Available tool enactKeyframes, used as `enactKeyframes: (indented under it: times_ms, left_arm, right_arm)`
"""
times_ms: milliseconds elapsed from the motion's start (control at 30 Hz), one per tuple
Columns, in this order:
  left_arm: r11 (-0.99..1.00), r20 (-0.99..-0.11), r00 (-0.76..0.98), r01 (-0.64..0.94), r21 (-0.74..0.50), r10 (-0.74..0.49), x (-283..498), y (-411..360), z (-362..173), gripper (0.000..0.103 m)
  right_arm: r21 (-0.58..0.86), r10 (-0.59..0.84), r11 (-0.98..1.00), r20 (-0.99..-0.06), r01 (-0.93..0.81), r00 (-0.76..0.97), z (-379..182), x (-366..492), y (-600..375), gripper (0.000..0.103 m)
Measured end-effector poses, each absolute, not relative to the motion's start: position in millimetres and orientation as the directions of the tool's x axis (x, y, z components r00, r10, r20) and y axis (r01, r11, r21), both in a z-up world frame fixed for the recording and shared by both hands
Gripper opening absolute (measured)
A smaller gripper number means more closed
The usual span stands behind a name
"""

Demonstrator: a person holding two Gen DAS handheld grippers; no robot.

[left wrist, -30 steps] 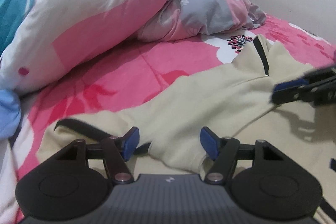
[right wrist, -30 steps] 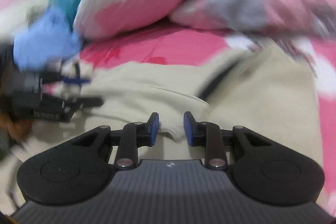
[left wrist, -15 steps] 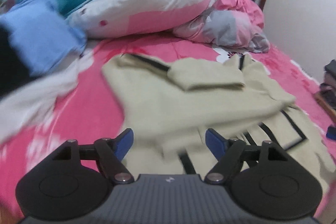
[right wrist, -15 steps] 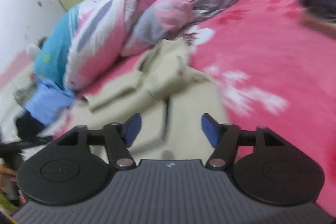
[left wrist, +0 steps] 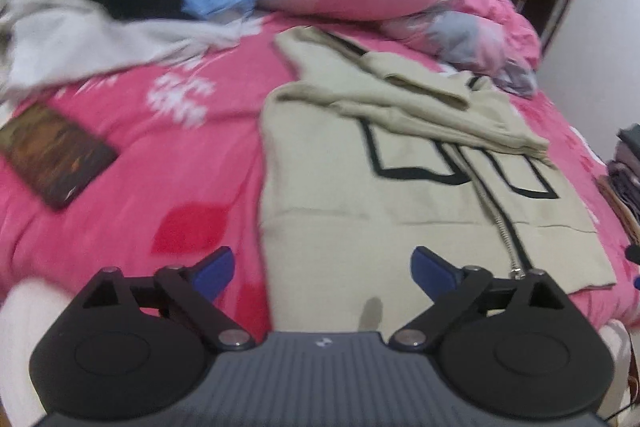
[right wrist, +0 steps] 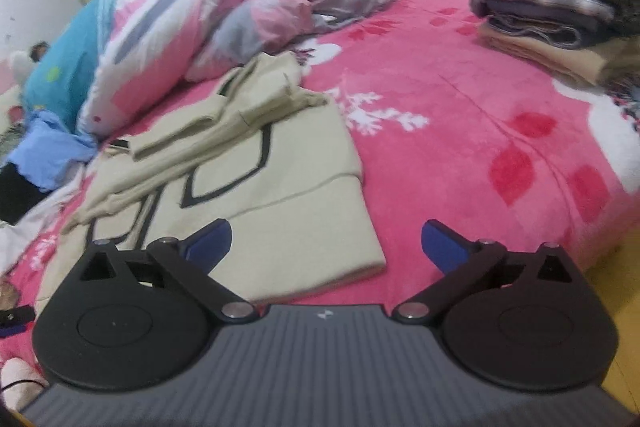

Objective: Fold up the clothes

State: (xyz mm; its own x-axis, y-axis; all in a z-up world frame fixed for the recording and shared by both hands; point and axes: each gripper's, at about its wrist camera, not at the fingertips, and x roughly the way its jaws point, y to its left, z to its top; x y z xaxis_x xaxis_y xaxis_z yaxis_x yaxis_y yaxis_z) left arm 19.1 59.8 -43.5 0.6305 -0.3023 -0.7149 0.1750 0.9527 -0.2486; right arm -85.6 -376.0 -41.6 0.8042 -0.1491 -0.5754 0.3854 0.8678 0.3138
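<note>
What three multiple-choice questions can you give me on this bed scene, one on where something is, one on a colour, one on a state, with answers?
1. Where is the stack of folded clothes?
A. On the pink bedspread, right of the beige jacket
B. On top of the jacket
C. On the floor

2. What colour are the outlines on the beige jacket?
A. Red
B. Black
C. Blue

3. How are the two hand-held grippers?
A. Both shut on the jacket
B. Left shut, right open
C. Both open and empty

Answers:
1 A: in the right wrist view the stack sits on the bedspread, apart from the jacket, to its right.
2 B: black lines run across the jacket front beside the zip.
3 C: the left hand-held gripper and the right hand-held gripper have their jaws spread wide with nothing between them.
</note>
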Motion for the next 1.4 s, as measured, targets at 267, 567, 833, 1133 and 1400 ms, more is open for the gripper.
enactKeyframes:
  times_ms: [267,567,833,1133,1400]
  left_arm:
    - [0.964,-0.755,0.602,0.125,-0.234,-0.261,14.9,51.9,-55.7,0.102]
    - [0.999,-0.774,0.633,0.049,0.002,-0.029,17.2,27.1,-51.9,0.102]
    - [0.997,-0.802,0.597,0.054,0.057,0.014,23.9,16.8,-55.1,0.102]
    - [0.999,-0.823,0.568,0.049,0.013,-0.017,28.4,21.6,-57.4,0.102]
    - [0.999,-0.828,0.561,0.048,0.012,-0.017,30.0,22.0,-59.3,0.102]
  right_arm:
    - [0.309,-0.151,0.876,-0.554,0.371,0.818,-42.6,-89.2,-356.0,0.102]
    - [0.248,-0.213,0.881,-0.553,0.404,0.805,-52.2,-88.5,-356.7,0.102]
    - [0.053,-0.317,0.917,-0.507,0.396,0.801,-47.7,-67.2,-353.7,0.102]
    - [0.042,-0.268,0.915,-0.68,0.401,0.682,-76.3,-32.7,-364.1,0.102]
    - [0.058,-0.269,0.903,-0.695,0.425,0.666,-76.3,-30.5,-361.0,0.102]
